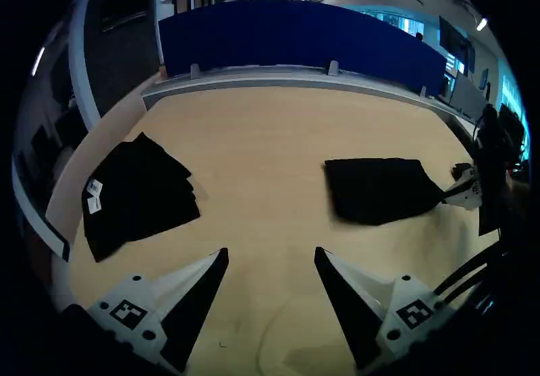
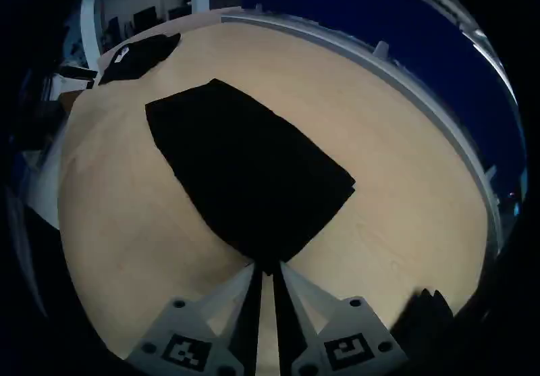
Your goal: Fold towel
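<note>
Pale table (image 1: 283,126) carries the towel (image 2: 250,173) toward its right edge, seemingly folded small. Right gripper (image 2: 268,268) pinches its near corner; left gripper (image 1: 270,251) hovers wide, empty. Next, likely dragging it to the stack (image 1: 138,197) by the left edge

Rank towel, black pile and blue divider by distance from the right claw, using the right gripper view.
1. The towel, centre, its corner pinched in the right claw.
2. The pile, far left corner, and the divider, along the right edge: too close to call.
</note>
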Motion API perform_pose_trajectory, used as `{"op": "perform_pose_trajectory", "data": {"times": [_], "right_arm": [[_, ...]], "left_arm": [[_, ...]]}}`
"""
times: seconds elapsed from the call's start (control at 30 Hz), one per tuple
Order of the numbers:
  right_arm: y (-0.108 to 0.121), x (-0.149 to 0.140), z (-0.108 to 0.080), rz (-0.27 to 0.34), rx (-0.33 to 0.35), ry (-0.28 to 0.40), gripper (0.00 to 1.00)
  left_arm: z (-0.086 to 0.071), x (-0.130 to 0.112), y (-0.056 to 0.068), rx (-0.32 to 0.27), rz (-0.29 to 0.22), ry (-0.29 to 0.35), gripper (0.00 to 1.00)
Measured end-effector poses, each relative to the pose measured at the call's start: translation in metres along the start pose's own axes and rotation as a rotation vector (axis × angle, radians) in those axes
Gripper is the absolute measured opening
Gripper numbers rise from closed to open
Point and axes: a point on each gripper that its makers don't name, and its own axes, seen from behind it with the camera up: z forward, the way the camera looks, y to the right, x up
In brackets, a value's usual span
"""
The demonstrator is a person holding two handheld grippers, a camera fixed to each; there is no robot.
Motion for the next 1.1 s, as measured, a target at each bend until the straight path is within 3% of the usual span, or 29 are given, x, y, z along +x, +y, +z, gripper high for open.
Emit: {"op": "perform_pose_trajectory", "data": {"times": [0.33, 0.57, 0.87, 1.1], "right_arm": [[0.004, 0.006, -0.006, -0.004, -0.017, 0.01, 0.1], [0.006, 0.037, -0.021, -0.038, -0.038, 0.06, 0.09], [-0.001, 0.106, -0.036, -0.163, -0.041, 0.133, 0.09], [-0.022, 0.152, -0.03, -0.274, -0.005, 0.161, 0.09]], "left_arm": [[-0.003, -0.004, 0.002, -0.007, -0.01, 0.002, 0.94], [-0.006, -0.004, -0.001, -0.009, -0.026, 0.01, 0.94], [-0.01, 0.0, -0.007, -0.001, -0.046, 0.033, 0.94], [-0.015, -0.001, -0.01, 0.007, -0.074, 0.051, 0.94]]}}
